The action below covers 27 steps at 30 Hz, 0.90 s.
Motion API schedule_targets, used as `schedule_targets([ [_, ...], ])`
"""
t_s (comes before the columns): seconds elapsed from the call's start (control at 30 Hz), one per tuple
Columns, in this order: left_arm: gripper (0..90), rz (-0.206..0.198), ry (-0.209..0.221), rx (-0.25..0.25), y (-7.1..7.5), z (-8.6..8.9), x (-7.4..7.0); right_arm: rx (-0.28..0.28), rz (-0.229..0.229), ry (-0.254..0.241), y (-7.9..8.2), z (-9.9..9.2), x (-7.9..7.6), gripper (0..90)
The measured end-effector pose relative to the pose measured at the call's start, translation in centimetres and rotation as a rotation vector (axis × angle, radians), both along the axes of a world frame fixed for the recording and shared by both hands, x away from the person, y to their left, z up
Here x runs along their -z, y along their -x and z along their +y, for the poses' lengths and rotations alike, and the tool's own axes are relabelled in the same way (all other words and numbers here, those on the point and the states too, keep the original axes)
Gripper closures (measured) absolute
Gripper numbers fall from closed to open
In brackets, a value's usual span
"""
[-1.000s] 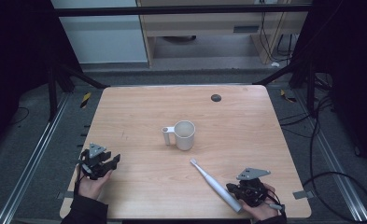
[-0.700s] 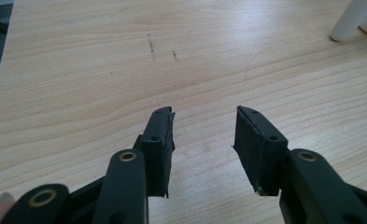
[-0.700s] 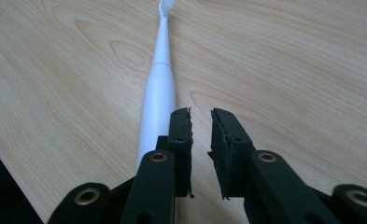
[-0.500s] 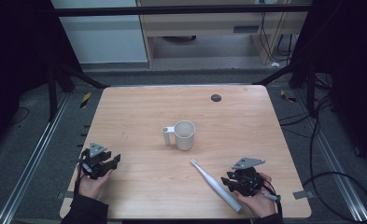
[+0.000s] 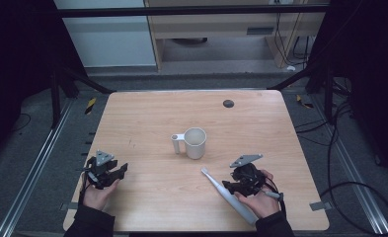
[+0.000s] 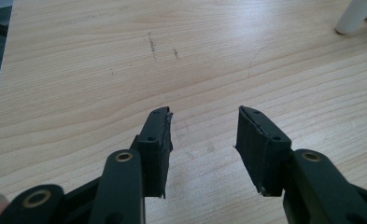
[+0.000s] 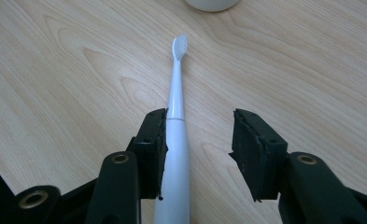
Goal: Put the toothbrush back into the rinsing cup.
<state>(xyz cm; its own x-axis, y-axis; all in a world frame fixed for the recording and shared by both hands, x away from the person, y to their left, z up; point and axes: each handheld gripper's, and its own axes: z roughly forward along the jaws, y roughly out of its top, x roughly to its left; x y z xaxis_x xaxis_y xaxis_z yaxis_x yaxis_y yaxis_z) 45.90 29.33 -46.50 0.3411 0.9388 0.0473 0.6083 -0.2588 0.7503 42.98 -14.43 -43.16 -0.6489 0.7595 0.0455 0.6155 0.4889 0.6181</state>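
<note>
A white electric toothbrush lies flat on the wooden table, its brush head pointing toward a white mug at the table's middle. My right gripper hovers just above the toothbrush handle; its jaws have just been opening and stand apart. The handle lies below and between them, beside the left finger, with a wide gap to the other. My left gripper rests near the table's front left, open, with bare wood between its fingers.
The mug's handle points left; its foot shows at the top right of the left gripper view. A small dark disc sits near the table's far edge. Cables and metal rails lie on the floor around the table.
My right gripper has moved up the table toward the mug and lifted a little, and its jaws have gone from shut to apart. The toothbrush stays where it lay. The left gripper has not moved.
</note>
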Motion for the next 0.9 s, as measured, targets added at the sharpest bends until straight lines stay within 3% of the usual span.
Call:
schedule_targets([
  [0.43, 53.4, 0.004, -0.005, 0.006, -0.1, 0.0, 0.0, -0.019, 0.094, 0.079, -1.0, 2.7, 0.3, 53.7],
  [0.9, 53.3, 0.008, -0.01, 0.009, -0.1, -0.1, 0.1, -0.01, 0.199, 0.148, -1.5, 3.0, 2.1, 54.9],
])
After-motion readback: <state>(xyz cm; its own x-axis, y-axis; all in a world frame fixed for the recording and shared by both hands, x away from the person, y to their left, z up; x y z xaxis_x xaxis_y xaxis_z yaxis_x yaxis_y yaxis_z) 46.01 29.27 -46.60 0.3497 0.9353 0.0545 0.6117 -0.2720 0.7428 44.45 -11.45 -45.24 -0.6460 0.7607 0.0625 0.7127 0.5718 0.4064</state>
